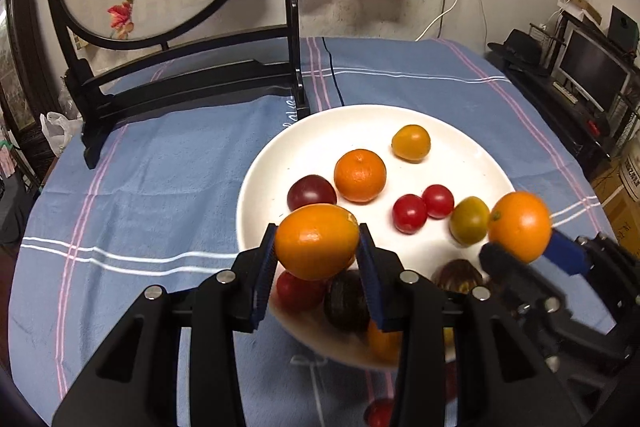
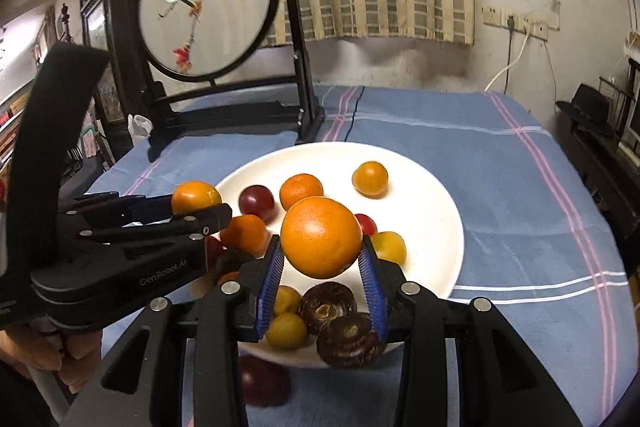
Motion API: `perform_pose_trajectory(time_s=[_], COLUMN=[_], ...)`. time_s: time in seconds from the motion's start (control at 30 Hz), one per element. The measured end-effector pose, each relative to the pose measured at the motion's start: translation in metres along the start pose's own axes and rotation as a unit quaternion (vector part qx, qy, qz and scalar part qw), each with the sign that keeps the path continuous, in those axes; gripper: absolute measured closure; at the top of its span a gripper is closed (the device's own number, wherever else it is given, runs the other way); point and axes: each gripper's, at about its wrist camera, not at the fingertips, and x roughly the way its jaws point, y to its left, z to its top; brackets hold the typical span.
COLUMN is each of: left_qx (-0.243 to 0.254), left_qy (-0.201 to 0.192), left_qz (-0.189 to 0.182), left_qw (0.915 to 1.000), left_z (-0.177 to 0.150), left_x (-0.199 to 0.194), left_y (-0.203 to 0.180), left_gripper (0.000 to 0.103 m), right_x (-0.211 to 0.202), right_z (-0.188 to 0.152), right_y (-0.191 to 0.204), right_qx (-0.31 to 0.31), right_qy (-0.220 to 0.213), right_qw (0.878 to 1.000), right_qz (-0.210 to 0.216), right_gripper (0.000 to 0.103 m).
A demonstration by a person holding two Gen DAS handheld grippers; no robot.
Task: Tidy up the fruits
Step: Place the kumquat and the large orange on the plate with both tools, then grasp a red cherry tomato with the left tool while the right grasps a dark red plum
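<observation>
Both grippers loaded, both raised above the white plate [image 1: 256,163].

Left gripper [image 1: 318,255]: blue pads clamped on an oval orange [image 1: 316,241], contact at its two sides, fruit clear of the plate. Right gripper [image 2: 322,261]: pads closed on a rounder orange [image 2: 321,242], likewise lifted; the pads meet it low on its flanks, most of the fruit standing above them.

Plate sits on the blue striped cloth [image 1: 140,187] covering the surface. Left on it: a mandarin [image 1: 360,175], a dark red plum [image 1: 311,191], two cherry tomatoes [image 1: 409,213], yellow-orange small fruits, and brown water-chestnut-like pieces [image 2: 328,305] near the front rim. One red fruit [image 2: 264,379] lies off the plate on the cloth, just before the rim.

Risks, as judged:
- Smooth round skins in narrow pads: a tilt or jolt could let either orange roll out, and a drop onto the plate would scatter the loose fruit.
- Right grip looks the weaker, being low on the fruit.
- The two grippers are near each other; moving together could knock them.
- No sorting container visible in either view, so destination unclear.
- Embroidered screen stand [image 1: 192,83] stands just behind the plate; a wide swing could strike it.
</observation>
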Motion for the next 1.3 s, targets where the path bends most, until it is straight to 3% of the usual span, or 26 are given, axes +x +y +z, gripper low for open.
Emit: perform_pose_trajectory(time_s=[0.07, 0.2, 0.6, 0.93, 1.1, 1.3], left_qx=[-0.003, -0.016, -0.013, -0.011, -0.025, -0.003], left_qy=[0.003, -0.02, -0.033, -0.025, -0.018, -0.024], left_qz=[-0.003, 0.015, 0.009, 0.008, -0.007, -0.031], left_qw=[1.0, 0.9995, 0.9993, 0.9996, 0.9995, 0.9992], left_z=[0.003, 0.005, -0.024, -0.068, -0.087, -0.1], left_x=[0.007, 0.007, -0.023, -0.039, -0.042, -0.05], left_y=[-0.002, 0.002, 0.004, 0.015, 0.026, 0.022], left_gripper=[0.064, 0.025, 0.022, 0.018, 0.018, 0.018], right_x=[0.009, 0.009, -0.02, -0.034, -0.039, -0.043], right_z=[-0.001, -0.003, -0.014, -0.049, -0.059, -0.064], right_y=[-0.003, -0.016, -0.032, -0.031, -0.032, -0.03], right_qx=[0.008, 0.033, 0.06, 0.061, 0.064, 0.058], right_qy=[0.006, 0.001, -0.013, 0.009, 0.017, 0.012], right_qw=[1.0, 0.999, 0.998, 0.998, 0.998, 0.998], right_qz=[0.001, 0.003, 0.006, 0.0, -0.007, -0.023], right_gripper=[0.062, 0.049, 0.038, 0.028, 0.025, 0.02])
